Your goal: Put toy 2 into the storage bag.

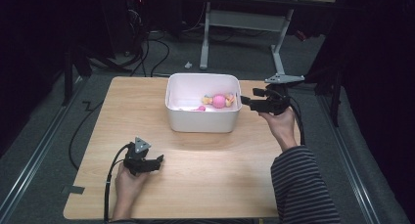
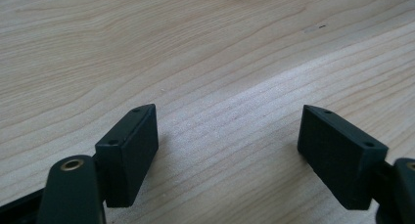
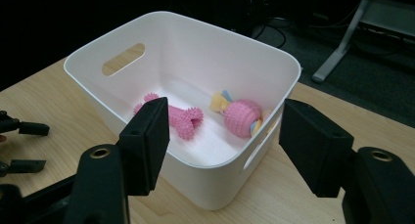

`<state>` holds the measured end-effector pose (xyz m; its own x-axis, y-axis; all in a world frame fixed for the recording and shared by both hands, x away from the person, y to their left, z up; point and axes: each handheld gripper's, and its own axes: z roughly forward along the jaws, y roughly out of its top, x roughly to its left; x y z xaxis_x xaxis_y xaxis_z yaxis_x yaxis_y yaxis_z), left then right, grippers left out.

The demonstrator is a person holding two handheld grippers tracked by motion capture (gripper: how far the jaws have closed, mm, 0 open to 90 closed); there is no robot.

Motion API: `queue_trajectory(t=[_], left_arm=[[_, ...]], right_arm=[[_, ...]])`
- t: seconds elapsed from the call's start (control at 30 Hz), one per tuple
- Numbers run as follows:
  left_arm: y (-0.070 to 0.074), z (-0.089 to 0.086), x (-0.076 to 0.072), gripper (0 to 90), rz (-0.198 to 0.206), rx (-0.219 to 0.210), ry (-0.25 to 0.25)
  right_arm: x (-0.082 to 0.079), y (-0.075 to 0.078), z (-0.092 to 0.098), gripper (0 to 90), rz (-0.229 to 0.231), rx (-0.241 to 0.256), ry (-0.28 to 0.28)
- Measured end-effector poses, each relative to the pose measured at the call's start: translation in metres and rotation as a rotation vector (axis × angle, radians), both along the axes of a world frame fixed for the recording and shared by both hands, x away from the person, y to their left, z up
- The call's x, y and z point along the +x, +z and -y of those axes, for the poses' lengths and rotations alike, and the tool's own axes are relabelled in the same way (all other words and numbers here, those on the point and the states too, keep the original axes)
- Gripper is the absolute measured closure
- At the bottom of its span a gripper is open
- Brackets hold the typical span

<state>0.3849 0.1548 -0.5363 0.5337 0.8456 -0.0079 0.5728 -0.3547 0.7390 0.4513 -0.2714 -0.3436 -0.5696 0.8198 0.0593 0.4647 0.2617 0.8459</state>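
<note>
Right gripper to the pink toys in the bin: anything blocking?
Only the white bin itself: its near wall and rim lie between the open right gripper and both the spiky pink toy and the pink ball toy. From above, the bin is open.

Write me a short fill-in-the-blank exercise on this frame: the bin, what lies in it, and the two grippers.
1. The two pink toys lie inside the ____ bin.
2. The spiky pink toy and the pink ball toy lie ____ each other.
3. The right gripper is ____, with nothing between its jaws.
4. The left gripper is over bare ____.

Missing words: white; apart from; open; table
</note>
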Motion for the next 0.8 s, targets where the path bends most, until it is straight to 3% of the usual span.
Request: queue_trajectory(t=[0.33, 0.8], left_arm=[[0.0, 0.0, 0.0, 23.2, 0.0, 0.0, 0.0], [0.0, 0.0, 0.0, 23.1, 0.0, 0.001, 0.0]], right_arm=[[-0.025, 0.005, 0.016, 36.3, 0.037, 0.038, -0.006], [-0.053, 0.006, 0.038, 36.5, 0.059, 0.043, -0.033]])
